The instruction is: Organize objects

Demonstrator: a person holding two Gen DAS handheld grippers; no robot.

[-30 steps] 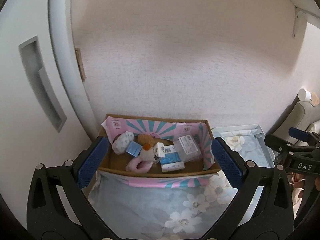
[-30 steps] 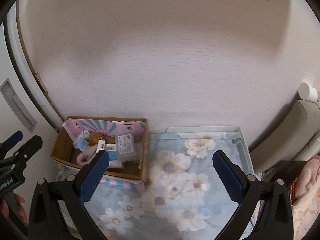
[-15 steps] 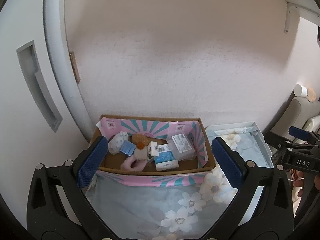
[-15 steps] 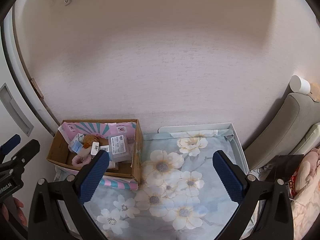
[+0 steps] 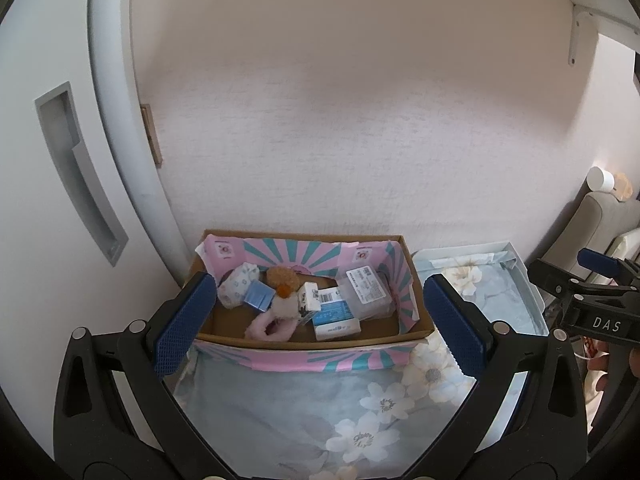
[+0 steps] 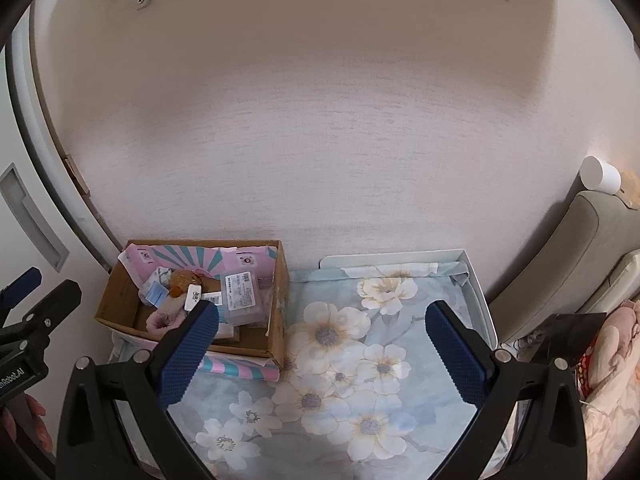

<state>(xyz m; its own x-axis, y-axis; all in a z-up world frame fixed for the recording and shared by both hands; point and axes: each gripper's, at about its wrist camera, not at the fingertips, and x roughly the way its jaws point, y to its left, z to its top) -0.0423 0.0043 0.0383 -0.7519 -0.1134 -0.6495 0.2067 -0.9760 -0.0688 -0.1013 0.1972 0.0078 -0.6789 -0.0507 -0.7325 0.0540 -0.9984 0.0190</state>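
Cardboard box (image 5: 308,338) sits against the pale wall (image 5: 340,120), at the left end of a surface covered with floral cloth (image 6: 360,360); whether bed or bench under the cloth, cannot tell. Box is lined with pink-and-teal striped paper (image 5: 296,250) and holds a jumble: fluffy pink toy (image 5: 276,318), small blue box (image 5: 258,296), white-and-blue carton (image 5: 336,318), clear plastic case (image 5: 366,290) with a printed label, patterned cloth bundle (image 5: 236,284). Left tool (image 5: 320,322) hangs above the box's near edge, fingers spread wide, nothing between them. Right tool (image 6: 322,354) hangs over the floral cloth to the right of the box, equally wide and empty. White tray rim (image 6: 476,284) edges the cloth's far right side. White door (image 5: 48,200) with a recessed handle stands left of the box.
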